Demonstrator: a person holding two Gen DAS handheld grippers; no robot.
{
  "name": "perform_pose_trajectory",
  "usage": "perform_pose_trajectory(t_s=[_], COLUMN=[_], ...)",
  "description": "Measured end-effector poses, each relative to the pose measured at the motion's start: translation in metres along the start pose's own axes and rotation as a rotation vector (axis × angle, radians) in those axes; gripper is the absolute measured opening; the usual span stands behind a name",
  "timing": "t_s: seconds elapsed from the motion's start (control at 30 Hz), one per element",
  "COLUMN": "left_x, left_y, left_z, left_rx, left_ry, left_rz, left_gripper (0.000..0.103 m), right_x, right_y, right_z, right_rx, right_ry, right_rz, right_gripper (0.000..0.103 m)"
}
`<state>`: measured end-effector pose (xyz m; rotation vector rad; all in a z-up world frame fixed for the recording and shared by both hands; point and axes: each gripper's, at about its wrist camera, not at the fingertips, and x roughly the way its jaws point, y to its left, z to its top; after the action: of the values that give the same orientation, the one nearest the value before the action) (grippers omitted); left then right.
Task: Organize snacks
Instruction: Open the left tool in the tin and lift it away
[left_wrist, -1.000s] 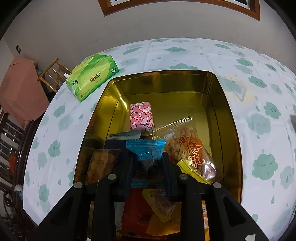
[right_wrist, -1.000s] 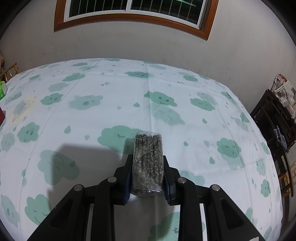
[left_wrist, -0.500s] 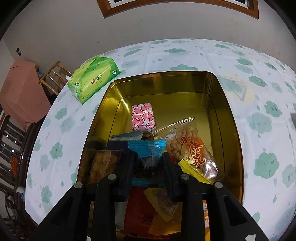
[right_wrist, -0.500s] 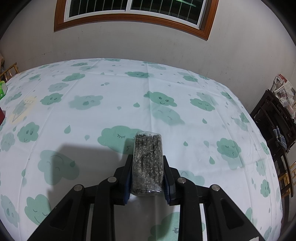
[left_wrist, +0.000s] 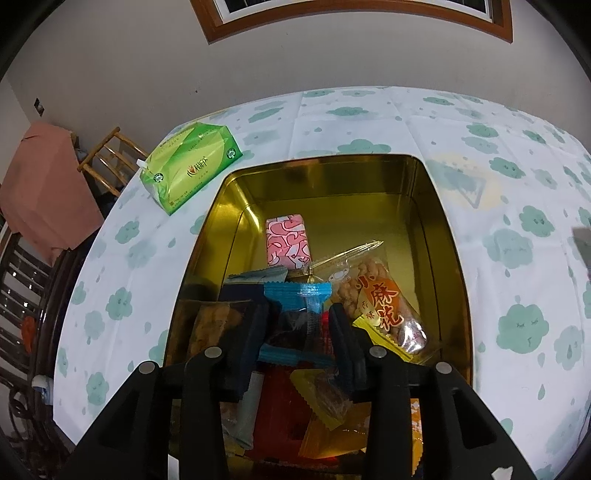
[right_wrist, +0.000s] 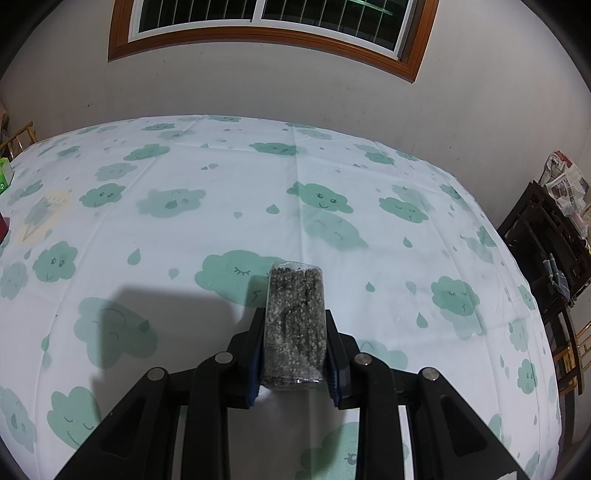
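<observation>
Snacks lie in gold tin (left_wrist: 439, 206). Left hand-held gripper (left_wrist: 298, 325), jaws just opening, stands parted around blue-wrapped snack (left_wrist: 295, 295) at 6 o'clock. Right hand-held gripper (right_wrist: 294, 343) clamps dark granular packet (right_wrist: 295, 321) above surface (right_wrist: 221, 206).

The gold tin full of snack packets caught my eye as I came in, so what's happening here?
A person with a gripper in each hand is sorting snacks into the gold tin. The left gripper is over the tin and its jaws have just been opening around a blue-wrapped snack, letting it go among the packets. The right gripper is shut on a clear packet of dark speckled snack, held above the cloud-print tablecloth.
</observation>
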<state>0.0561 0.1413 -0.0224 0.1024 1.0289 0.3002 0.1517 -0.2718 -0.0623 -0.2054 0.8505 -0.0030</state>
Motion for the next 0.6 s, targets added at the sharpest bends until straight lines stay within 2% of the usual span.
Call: perform_pose_trajectory(t_s=[0.07,0.13,0.43,0.6], left_x=[-0.004,-0.008,-0.025,-0.034], left_y=[0.001,0.001,0.002,0.004], left_z=[0.000,0.001,-0.002,-0.006], left_rx=[-0.003,-0.001,-0.012,-0.033], left_ry=[-0.009,-0.021,-0.050,-0.064], left_rz=[-0.002,0.004,-0.002,-0.009], left_gripper=[0.044,0.047,0.051,0.056], right_x=[0.001,0.000,0.000,0.000], right_y=[0.000,0.000,-0.001,0.000], right_z=[0.000,0.000,0.000,0.000], right_rx=[-0.002,-0.003,-0.003,-0.002], right_ry=[0.000,0.000,0.000,0.000], right_rz=[-0.002,-0.002,-0.003,-0.002], right_gripper=[0.028,0.028,0.028,0.028])
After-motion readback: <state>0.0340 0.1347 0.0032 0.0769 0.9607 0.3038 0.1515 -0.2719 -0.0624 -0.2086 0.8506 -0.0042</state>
